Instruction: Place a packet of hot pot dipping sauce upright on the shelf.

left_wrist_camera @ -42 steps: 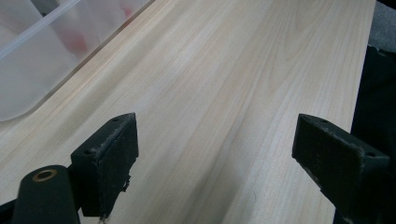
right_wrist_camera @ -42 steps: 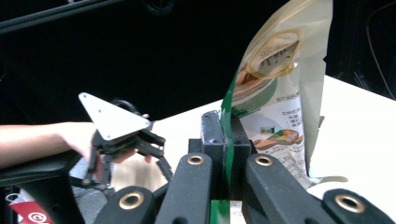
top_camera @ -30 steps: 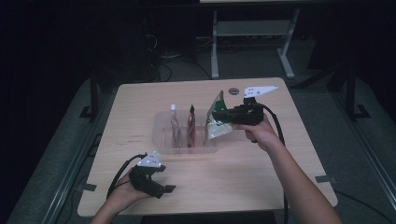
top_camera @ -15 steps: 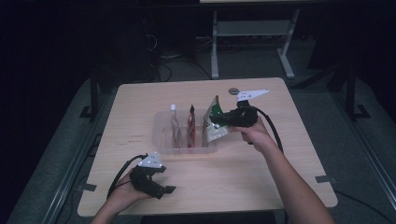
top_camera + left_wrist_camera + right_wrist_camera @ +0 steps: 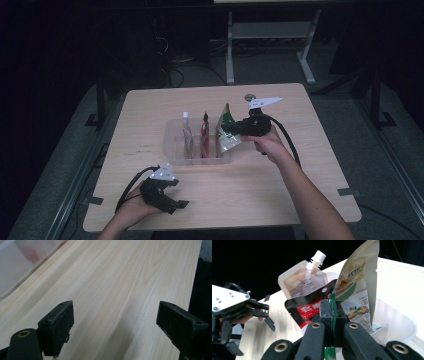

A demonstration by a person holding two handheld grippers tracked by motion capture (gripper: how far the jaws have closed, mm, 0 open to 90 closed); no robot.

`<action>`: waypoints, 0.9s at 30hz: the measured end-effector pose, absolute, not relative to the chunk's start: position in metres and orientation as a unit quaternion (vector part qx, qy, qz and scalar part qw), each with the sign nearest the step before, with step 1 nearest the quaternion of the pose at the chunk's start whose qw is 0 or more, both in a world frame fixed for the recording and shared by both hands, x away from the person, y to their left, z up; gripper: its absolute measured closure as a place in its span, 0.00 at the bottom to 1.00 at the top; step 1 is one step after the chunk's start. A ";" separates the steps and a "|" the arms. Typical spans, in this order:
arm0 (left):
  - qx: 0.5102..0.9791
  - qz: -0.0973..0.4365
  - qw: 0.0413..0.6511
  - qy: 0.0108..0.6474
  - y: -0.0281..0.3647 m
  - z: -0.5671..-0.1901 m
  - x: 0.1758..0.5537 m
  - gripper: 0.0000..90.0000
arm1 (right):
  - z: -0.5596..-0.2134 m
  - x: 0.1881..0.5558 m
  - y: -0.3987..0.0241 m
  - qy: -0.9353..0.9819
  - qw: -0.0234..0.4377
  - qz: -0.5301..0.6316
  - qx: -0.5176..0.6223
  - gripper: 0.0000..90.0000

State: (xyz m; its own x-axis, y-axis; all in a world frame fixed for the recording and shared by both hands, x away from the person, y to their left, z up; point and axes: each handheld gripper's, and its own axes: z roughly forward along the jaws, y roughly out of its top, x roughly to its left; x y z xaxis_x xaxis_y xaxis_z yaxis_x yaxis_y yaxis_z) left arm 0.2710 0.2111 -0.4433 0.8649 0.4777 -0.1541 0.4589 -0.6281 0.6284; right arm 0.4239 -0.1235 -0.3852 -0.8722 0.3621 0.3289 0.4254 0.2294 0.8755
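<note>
right tool (image 5: 332, 315) is clamped on the green pouch (image 5: 226, 131), which might snag the bin (image 5: 172, 142) rim and tip the red pouch (image 5: 204, 135).

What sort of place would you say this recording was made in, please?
Probably a lab or recording studio, not a home: one pale wooden table lit in a dark room, tape marks at its corners, cables on the floor behind, and a handheld right gripper holding a green pouch over a clear tray.
</note>
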 end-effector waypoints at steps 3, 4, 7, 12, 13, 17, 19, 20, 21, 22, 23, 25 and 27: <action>0.900 0.013 0.347 0.261 0.210 -0.445 0.271 0.16 | -0.387 0.426 -0.123 -0.777 0.024 -0.571 -0.264 0.96; 0.901 0.012 0.347 0.262 0.210 -0.445 0.271 0.16 | -0.387 0.426 -0.122 -0.777 0.023 -0.571 -0.266 0.96; 0.901 0.011 0.347 0.261 0.210 -0.445 0.271 0.16 | -0.387 0.427 -0.121 -0.777 0.021 -0.572 -0.264 0.86; 0.901 0.012 0.347 0.261 0.210 -0.445 0.271 0.16 | -0.385 0.423 -0.119 -0.780 0.013 -0.560 -0.278 0.55; 0.901 0.012 0.348 0.261 0.210 -0.445 0.271 0.16 | -0.384 0.422 -0.119 -0.783 0.008 -0.555 -0.280 0.50; 0.901 0.011 0.348 0.261 0.210 -0.445 0.271 0.16 | -0.381 0.418 -0.121 -0.789 -0.005 -0.543 -0.288 0.40; 0.900 0.011 0.347 0.261 0.210 -0.445 0.271 0.16 | -0.380 0.417 -0.123 -0.789 -0.002 -0.544 -0.286 0.36; 0.900 0.011 0.347 0.261 0.210 -0.445 0.271 0.16 | -0.380 0.417 -0.123 -0.789 -0.002 -0.544 -0.286 0.36; 0.901 0.013 0.346 0.261 0.210 -0.444 0.271 0.16 | -0.378 0.414 -0.126 -0.789 -0.001 -0.544 -0.287 0.34; 0.902 0.014 0.344 0.261 0.210 -0.444 0.272 0.16 | -0.377 0.413 -0.127 -0.788 0.000 -0.544 -0.286 0.32; 0.900 0.012 0.347 0.263 0.210 -0.444 0.271 0.16 | -0.376 0.412 -0.129 -0.789 0.001 -0.544 -0.286 0.31; 0.899 0.012 0.348 0.264 0.210 -0.444 0.272 0.16 | -0.373 0.408 -0.131 -0.791 -0.004 -0.544 -0.281 0.29; 0.899 0.011 0.348 0.265 0.211 -0.444 0.272 0.16 | -0.370 0.403 -0.134 -0.794 -0.005 -0.539 -0.281 0.27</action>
